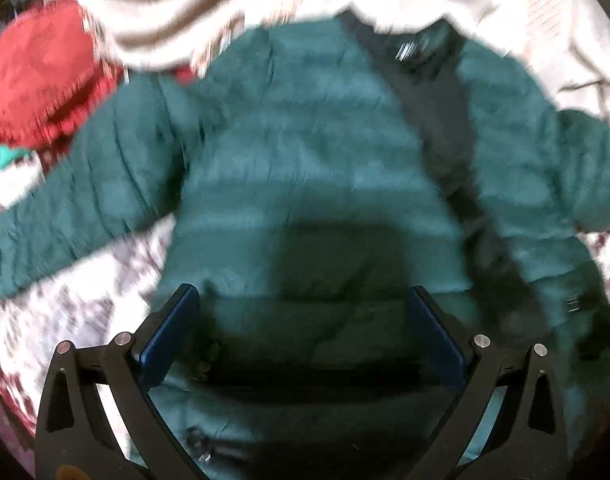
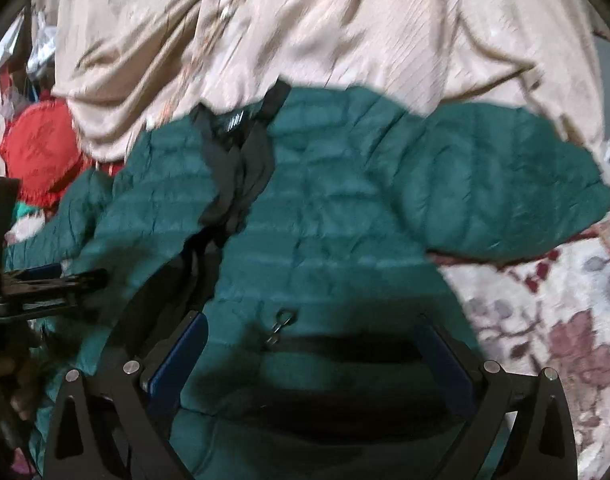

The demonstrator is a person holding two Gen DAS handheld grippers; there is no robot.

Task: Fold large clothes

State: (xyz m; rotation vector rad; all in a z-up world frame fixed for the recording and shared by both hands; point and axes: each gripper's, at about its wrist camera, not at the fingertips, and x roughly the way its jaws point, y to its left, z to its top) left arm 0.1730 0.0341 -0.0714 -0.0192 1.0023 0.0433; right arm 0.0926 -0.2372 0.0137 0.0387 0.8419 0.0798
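A dark green quilted puffer jacket (image 1: pixel 305 152) lies spread on a floral bed cover, front up, its black zip opening (image 1: pixel 437 128) running down the middle. It also fills the right wrist view (image 2: pixel 337 216), one sleeve (image 2: pixel 505 184) stretched to the right. My left gripper (image 1: pixel 305 300) is open and empty, just above the jacket's lower left half. My right gripper (image 2: pixel 313 324) is open and empty, over the lower right half near a pocket zip pull (image 2: pixel 279 324). The left gripper also shows at the left edge of the right wrist view (image 2: pixel 65 276).
A beige blanket (image 2: pixel 325 32) is bunched behind the jacket. A red cushion (image 1: pixel 37 84) lies at the back left. The white and maroon floral bed cover (image 2: pixel 545 320) shows to the right and at the left (image 1: pixel 77 300).
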